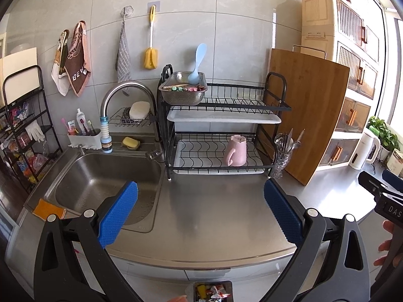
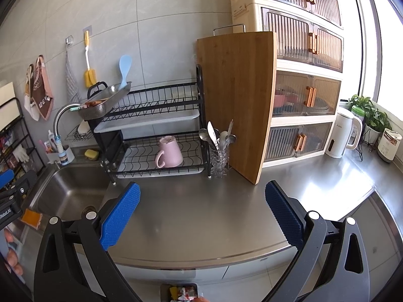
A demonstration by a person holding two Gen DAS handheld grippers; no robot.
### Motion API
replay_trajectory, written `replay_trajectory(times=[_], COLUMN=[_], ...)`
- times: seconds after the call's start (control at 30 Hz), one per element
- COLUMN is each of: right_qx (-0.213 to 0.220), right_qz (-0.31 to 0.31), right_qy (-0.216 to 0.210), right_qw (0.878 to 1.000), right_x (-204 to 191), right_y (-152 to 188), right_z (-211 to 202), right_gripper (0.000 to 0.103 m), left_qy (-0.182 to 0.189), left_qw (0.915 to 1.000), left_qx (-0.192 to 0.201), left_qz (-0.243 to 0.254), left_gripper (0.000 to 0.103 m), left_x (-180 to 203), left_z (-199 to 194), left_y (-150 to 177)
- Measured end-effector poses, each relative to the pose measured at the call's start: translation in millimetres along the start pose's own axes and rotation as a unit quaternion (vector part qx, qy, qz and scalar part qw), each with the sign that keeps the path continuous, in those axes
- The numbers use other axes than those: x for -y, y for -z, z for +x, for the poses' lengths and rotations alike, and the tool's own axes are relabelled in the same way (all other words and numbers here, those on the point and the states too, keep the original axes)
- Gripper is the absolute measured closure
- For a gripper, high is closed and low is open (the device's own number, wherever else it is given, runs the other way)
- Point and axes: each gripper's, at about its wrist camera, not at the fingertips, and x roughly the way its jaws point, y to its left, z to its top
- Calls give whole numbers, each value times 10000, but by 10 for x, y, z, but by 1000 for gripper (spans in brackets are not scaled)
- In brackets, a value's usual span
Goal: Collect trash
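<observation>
Since both hand-held grippers, left (image 1: pixel 201 201) and right (image 2: pixel 202 201), hang open and empty over the bare desk (image 1: pixel 214 216), collecting looks done; trash (image 1: pixel 214 294) fills the bin (image 1: pixel 228 285) at bottom centre; next, withdraw.

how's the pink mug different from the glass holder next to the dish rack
The pink mug is opaque and sits upside down on the lower tier of the dish rack, holding nothing. The glass holder is clear, stands upright on the steel counter just outside the rack, and is filled with spoons and other utensils. Both are small cup-shaped vessels.
</observation>
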Motion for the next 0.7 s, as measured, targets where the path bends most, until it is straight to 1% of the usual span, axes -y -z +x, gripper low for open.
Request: replay_trajectory(times=[0.27, 0.3, 0.37, 0.63, 0.7], right_qx=[-52, -59, -63, -82, -80], right_qz=[13, 23, 44, -9, -24], right_qy=[-1, -1, -7, -30, -33], right_qw=[10000, 10000, 10000, 10000, 10000], right_x=[25, 29, 37, -6, -14], right_y=[17, 19, 26, 31, 25], right_z=[22, 28, 31, 30, 24], right_gripper=[3, 3, 3, 3, 3], left_qy=[-20, -1, -87, -124, -208], left_qw=[9998, 9998, 9998, 9999, 9998], left_qx=[-159, -139, -115, 1, 9], left_qz=[-132, -145, -134, -84, -41], left_gripper=[8, 8, 8, 8, 8], left_x=[-32, -36, -33, -43, -41], left_z=[31, 25, 20, -32, -36], left_y=[8, 9, 9, -5, -7])
